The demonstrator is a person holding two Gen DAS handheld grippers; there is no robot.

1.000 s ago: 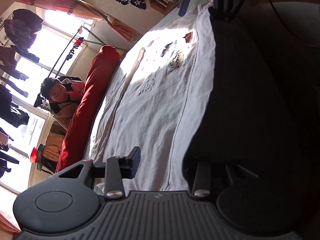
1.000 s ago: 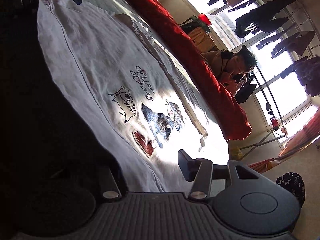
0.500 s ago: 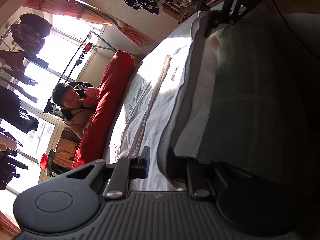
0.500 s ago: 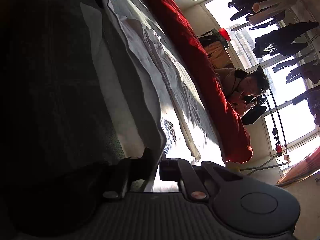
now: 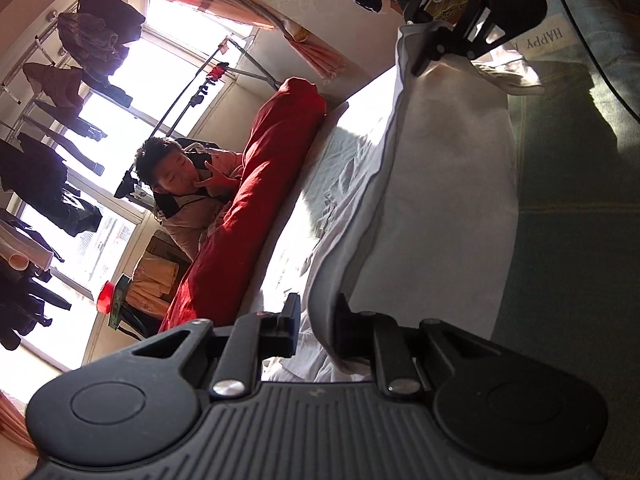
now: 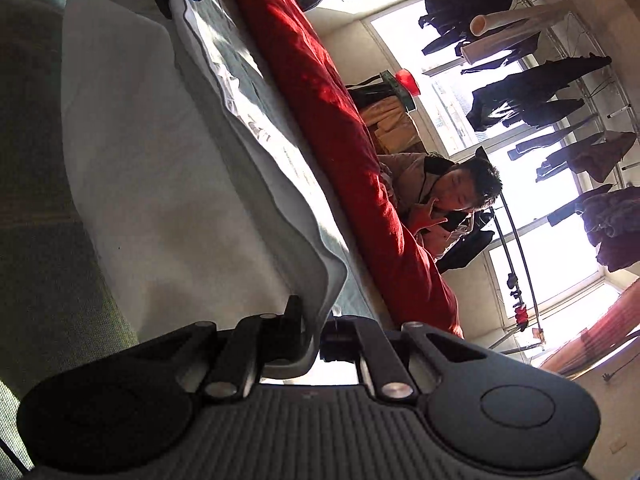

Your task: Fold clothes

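Now both jaws nearly shut, pinching white garment point(image 5: 440, 208) hem.

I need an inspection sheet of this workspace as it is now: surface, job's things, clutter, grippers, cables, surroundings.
Surface: bed with green checked cover.
Job's things: white garment, one edge raised off the bed between both grippers.
Clutter: red rolled quilt along the far side of the bed.
Grippers: left gripper shut on the garment edge; right gripper shut on the same edge, further along.
Cables: dark cable crossing the cover.
Surroundings: seated person behind the quilt; dark clothes hanging at a bright window.
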